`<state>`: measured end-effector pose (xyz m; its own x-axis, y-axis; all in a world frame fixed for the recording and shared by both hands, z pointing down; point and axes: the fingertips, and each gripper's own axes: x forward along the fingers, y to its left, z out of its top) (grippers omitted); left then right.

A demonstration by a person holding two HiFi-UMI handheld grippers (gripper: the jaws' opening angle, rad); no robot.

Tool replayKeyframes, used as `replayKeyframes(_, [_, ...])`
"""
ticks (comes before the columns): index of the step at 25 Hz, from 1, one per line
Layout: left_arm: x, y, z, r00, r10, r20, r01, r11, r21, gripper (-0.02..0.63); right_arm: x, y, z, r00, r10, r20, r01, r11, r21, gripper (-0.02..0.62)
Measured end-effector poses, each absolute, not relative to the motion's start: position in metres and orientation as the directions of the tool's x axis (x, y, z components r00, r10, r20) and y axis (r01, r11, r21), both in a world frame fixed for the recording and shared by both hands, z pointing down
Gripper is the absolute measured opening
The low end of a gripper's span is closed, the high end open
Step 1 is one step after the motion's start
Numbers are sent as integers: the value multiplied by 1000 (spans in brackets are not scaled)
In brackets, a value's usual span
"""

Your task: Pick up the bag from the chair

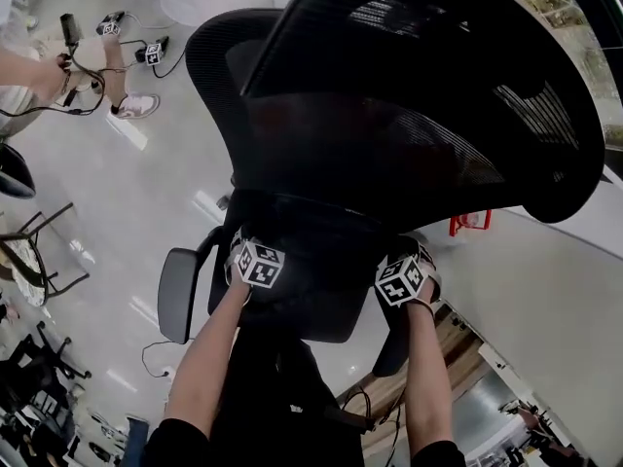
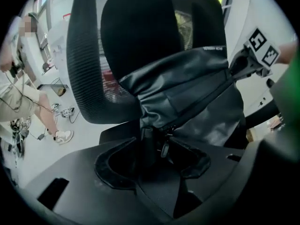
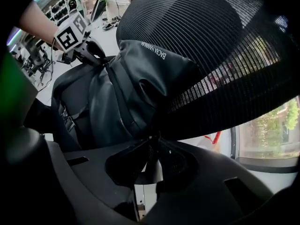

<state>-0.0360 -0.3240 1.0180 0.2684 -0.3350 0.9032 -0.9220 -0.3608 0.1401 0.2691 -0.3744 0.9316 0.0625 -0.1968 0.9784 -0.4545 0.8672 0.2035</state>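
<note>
Black bag (image 2: pixel 187 93): right gripper (image 3: pixel 153 142) seemingly pinches its edge, left gripper (image 2: pixel 152 142) gapes round a fold; we clamp, then lift.

A pale glossy floor (image 1: pixel 146 183) is seen spread out to the left of the left gripper (image 1: pixel 255 249). Well beyond that gripper and to its left, a person's leg (image 1: pixel 115 66) in a white shoe (image 1: pixel 136 106) is seen. Two small devices (image 1: pixel 154 53) bearing square markers and dark cables (image 1: pixel 83 90) are laid near it. A red frame (image 1: pixel 470 224) is found near the right gripper (image 1: pixel 407 261), up and to its right. Green foliage (image 3: pixel 281 121) is shown behind glass at that gripper's far right.
</note>
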Motion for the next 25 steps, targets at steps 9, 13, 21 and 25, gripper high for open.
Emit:
replayKeyframes(9, [-29,-334,1044,345,-280,896,-880,-428,205,212,269,-373,938,59,-187,981,-457,869,193,51])
replayKeyframes(13, [-30,-333,1044,372,-290,882,-879,-414,235,153,270,-375,940,68,-182,981,-443,876,193,51])
replayKeyframes(21, [-46,-338,1035,343,-321,882,-905,-366,219,24,272,-383,935,78,-200,977,-421,882,214,18])
replayKeyframes(25, [-51,-329,1020,342,-331,880,-911,-345,224,14,269,-381,927,71,-188,980,-420,885,200,15])
